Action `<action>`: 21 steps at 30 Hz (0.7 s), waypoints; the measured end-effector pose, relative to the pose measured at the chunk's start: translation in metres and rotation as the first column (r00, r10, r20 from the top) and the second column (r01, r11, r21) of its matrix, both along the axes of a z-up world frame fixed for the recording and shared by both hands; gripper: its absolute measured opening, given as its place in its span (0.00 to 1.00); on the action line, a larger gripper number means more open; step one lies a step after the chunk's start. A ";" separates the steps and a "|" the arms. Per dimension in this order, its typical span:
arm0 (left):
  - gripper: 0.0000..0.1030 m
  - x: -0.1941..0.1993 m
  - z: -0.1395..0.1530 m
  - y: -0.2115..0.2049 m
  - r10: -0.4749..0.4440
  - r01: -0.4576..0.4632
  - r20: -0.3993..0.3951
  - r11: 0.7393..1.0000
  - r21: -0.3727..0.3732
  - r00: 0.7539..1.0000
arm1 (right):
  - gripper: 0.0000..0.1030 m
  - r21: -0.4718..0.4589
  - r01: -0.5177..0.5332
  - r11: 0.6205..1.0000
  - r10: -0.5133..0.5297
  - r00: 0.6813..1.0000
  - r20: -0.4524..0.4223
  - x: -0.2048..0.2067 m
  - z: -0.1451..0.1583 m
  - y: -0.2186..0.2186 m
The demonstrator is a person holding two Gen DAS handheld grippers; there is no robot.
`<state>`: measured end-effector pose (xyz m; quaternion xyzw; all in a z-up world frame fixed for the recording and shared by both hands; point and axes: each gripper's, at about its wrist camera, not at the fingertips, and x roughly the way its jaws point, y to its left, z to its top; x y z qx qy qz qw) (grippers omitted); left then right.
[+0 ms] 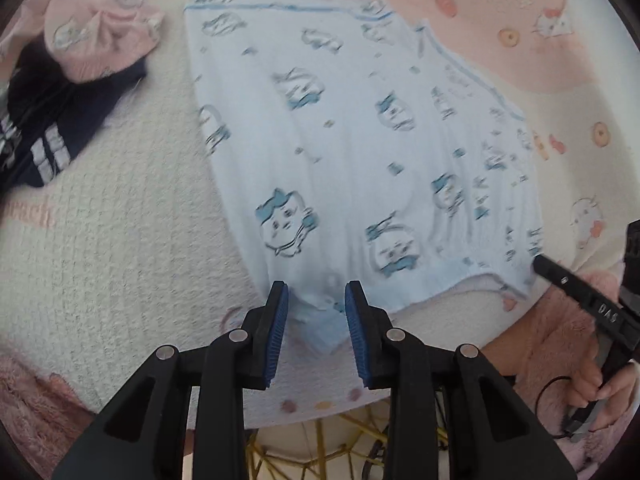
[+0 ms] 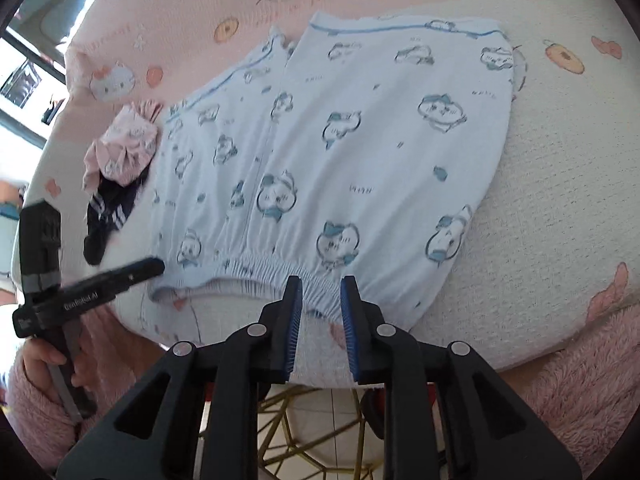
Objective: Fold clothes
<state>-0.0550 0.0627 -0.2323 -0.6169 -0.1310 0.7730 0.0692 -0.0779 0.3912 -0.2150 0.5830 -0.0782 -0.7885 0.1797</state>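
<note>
Left wrist view shows a crumpled pink garment [image 1: 100, 32] at about ten o'clock, lying on top of a dark navy garment with white stripes [image 1: 48, 128], both well apart from the work and blocking nothing. They rest on a cream and pink blanket with cartoon cats [image 1: 120, 240], whose near edge drops off to a gold wire frame [image 1: 320, 452] below. Pale blue pajama shorts with blue cat faces [image 1: 340, 152] lie flat on the blanket, waistband nearest the grippers, legs pointing toward twelve o'clock. The left gripper [image 1: 316, 296] has its jaws spread, a waistband corner lying loosely between the blue pads [image 1: 280, 320] without being pinched. From the right wrist view, the right gripper [image 2: 320, 292] sits at six o'clock with its jaws spread too, its tips straddling the gathered elastic edge. A hand [image 2: 52, 364] in a fluffy pink sleeve [image 2: 32, 408] holds the left gripper at about eight o'clock.
</note>
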 end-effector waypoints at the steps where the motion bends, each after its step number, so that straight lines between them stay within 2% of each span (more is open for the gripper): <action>1: 0.30 0.004 0.000 -0.001 0.000 0.000 0.001 1.000 -0.010 1.000 | 0.19 0.045 0.016 0.999 -0.016 1.000 0.013 -0.002 -0.004 0.000; 2: 0.31 0.006 0.000 0.000 -0.004 0.005 0.019 1.000 -0.028 1.000 | 0.19 0.103 0.026 0.994 -0.033 0.998 0.059 -0.004 -0.015 0.001; 3: 0.32 0.009 0.001 0.000 -0.011 0.011 0.023 0.999 -0.041 1.000 | 0.19 0.123 0.043 0.992 -0.055 0.994 0.095 -0.004 -0.024 0.005; 4: 0.34 0.011 0.001 0.001 -0.013 0.014 0.025 0.999 -0.046 1.000 | 0.19 0.111 0.062 0.992 -0.074 0.992 0.104 -0.003 -0.025 0.010; 6: 0.38 0.010 0.004 0.000 -0.004 0.004 0.013 1.000 -0.017 1.000 | 0.19 0.157 0.078 0.984 -0.096 0.989 0.109 -0.002 -0.022 0.014; 8: 0.38 0.010 0.006 -0.001 0.005 -0.005 0.000 1.000 0.012 1.000 | 0.24 0.183 0.101 0.978 -0.122 0.986 0.113 0.001 -0.021 0.018; 10: 0.38 0.010 0.008 -0.002 0.014 -0.014 -0.012 0.999 0.041 1.000 | 0.24 0.122 0.136 0.983 -0.150 0.982 0.114 0.003 -0.018 0.025; 14: 0.38 0.010 0.013 -0.004 0.034 -0.030 -0.035 0.995 0.100 0.999 | 0.26 -0.091 0.202 0.975 -0.184 0.968 0.172 -0.002 -0.021 0.040; 16: 0.38 0.009 0.016 -0.003 0.041 -0.035 -0.053 0.993 0.116 0.998 | 0.26 -0.101 0.238 0.966 -0.213 0.954 0.212 -0.005 -0.030 0.044; 18: 0.39 0.007 0.023 0.003 0.016 -0.010 -0.082 0.998 0.064 0.997 | 0.23 -0.090 0.258 0.962 -0.233 0.946 0.224 -0.003 -0.033 0.043; 19: 0.40 -0.001 0.021 0.009 0.000 0.002 -0.067 1.000 0.031 0.998 | 0.21 -0.059 0.254 0.965 -0.236 0.947 0.217 -0.001 -0.033 0.042; 21: 0.42 -0.010 0.001 0.009 -0.003 0.005 0.041 0.999 -0.034 0.999 | 0.20 0.000 0.232 0.973 -0.227 0.953 0.201 0.002 -0.029 0.037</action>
